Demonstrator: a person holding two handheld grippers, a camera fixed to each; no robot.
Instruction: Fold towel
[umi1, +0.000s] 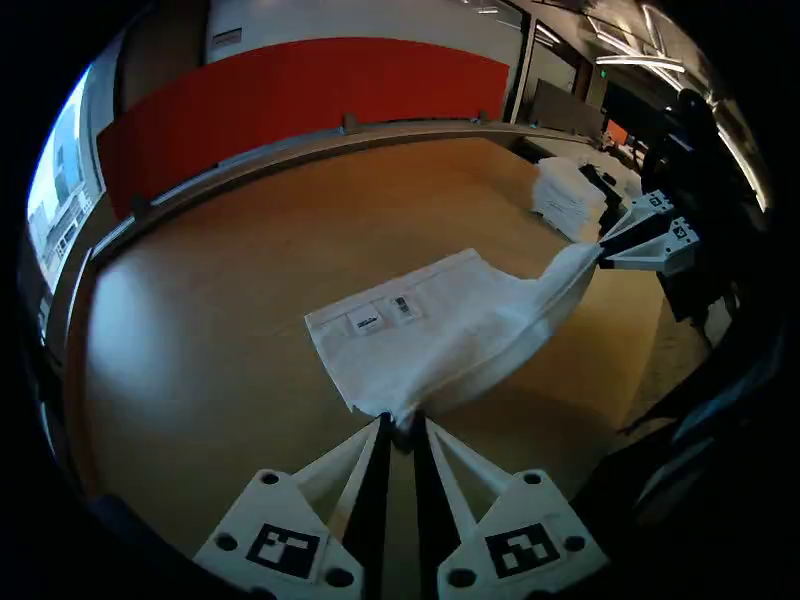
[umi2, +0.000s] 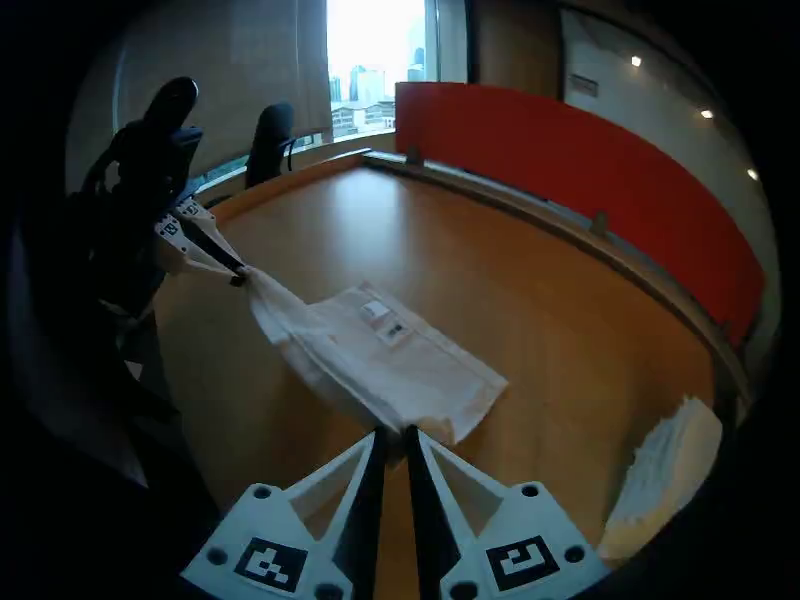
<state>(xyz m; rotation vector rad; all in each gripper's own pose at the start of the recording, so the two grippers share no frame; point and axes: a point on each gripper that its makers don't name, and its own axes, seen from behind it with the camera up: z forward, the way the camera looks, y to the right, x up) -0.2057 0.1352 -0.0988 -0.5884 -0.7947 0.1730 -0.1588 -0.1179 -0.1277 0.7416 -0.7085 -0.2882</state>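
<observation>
White towel (umi1: 440, 320), limp, rectangular, on smooth wooden table (umi1: 220, 330); left gripper (umi1: 400, 430) and right gripper (umi2: 393, 435) each pinch a corner.

Your work surface is a broad, orange-brown wooden table (umi1: 200, 330) with a raised rim along its far edge. Behind that rim a long red divider panel (umi1: 300, 90) stands upright. In the left gripper view you have a stack of folded white cloths (umi1: 565, 195) on the table's far right part. In the right gripper view that stack lies near, at the right. There a black office chair (umi2: 270, 135) stands at the table's far left end, before a bright window (umi2: 375, 60) showing city buildings. Long ceiling strip lights (umi1: 640, 60) glow at far right.
</observation>
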